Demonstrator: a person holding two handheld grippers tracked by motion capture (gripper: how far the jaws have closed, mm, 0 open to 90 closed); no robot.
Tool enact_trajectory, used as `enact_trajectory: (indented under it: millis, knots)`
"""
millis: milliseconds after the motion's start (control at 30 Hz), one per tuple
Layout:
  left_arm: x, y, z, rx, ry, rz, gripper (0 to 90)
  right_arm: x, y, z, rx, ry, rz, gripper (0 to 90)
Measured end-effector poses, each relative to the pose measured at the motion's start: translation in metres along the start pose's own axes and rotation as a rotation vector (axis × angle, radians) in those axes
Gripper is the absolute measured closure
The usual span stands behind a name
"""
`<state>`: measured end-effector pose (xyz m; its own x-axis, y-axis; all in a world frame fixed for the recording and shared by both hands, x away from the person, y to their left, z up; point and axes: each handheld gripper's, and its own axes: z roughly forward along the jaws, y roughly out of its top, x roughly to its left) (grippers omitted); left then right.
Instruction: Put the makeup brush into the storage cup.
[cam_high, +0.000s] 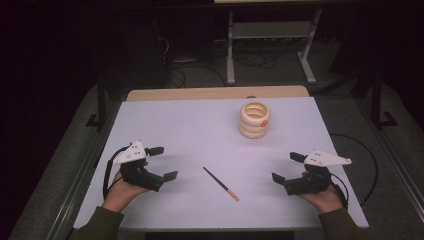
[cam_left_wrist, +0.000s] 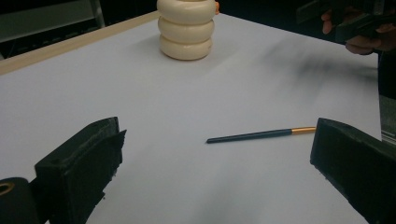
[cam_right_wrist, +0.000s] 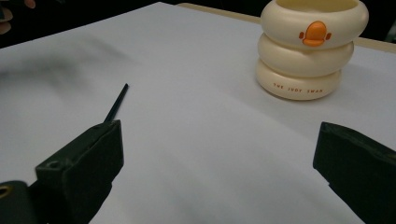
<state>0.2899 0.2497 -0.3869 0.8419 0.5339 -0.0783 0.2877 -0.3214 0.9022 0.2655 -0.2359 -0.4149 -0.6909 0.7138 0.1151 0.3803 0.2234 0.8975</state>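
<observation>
A dark chopstick with a gold-orange end is seen lying flat on the white table, between the left gripper and the right gripper, touched by neither and a little nearer the person than both pairs of jaws. Both grippers are held low over the table with jaws spread wide and nothing gripped, each in a hand at the near edge. A cream holder shaped like three stacked rings, marked with an orange duck emblem, is noted well beyond the jaws, closer to the right gripper's side.
</observation>
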Motion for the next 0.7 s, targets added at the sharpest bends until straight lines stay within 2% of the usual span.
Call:
enact_trajectory:
  millis: [500,700]
  knots:
    - [0.001,0.006,0.008,0.0,-0.02,0.005,1.8,0.001,0.0,0.001,-0.001,0.001,0.002,1.1]
    - [0.0,0.009,0.013,0.018,-0.026,0.016,1.7,0.001,0.0,0.001,-0.001,0.0,0.003,1.1]
